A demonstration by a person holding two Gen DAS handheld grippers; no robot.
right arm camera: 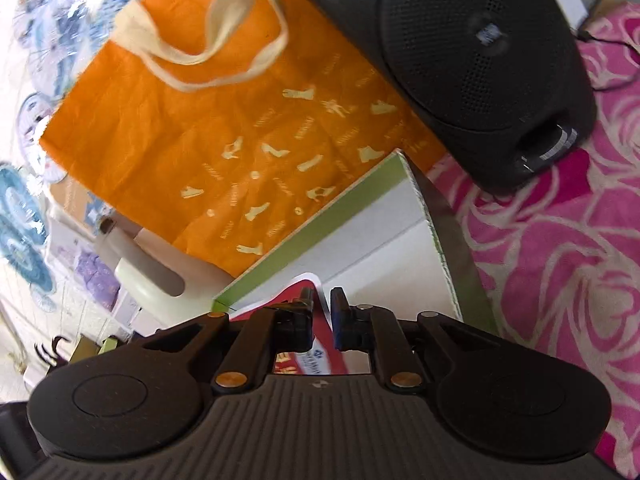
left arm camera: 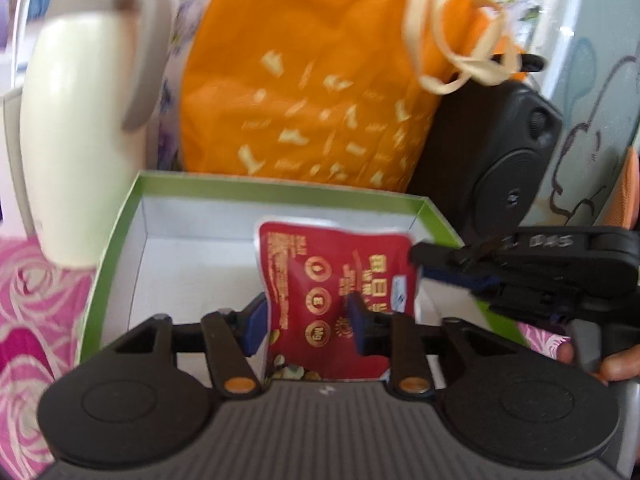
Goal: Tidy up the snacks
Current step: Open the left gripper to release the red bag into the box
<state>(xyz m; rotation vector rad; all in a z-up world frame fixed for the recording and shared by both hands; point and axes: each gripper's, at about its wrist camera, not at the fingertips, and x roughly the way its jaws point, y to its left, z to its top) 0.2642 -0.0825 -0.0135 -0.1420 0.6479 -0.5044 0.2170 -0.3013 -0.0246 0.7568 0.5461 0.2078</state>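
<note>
A red snack packet with gold print is held over the white inside of a green-rimmed open box. My left gripper is shut on the packet's lower part, blue pads pressing both sides. My right gripper reaches in from the right and touches the packet's right edge. In the right wrist view my right gripper has its fingers nearly together above the packet's corner; whether they pinch it is unclear. The box rim shows behind.
An orange shopping bag with cream handles stands behind the box. A black speaker is at the right, a cream chair-like object at the left. A pink floral cloth covers the surface.
</note>
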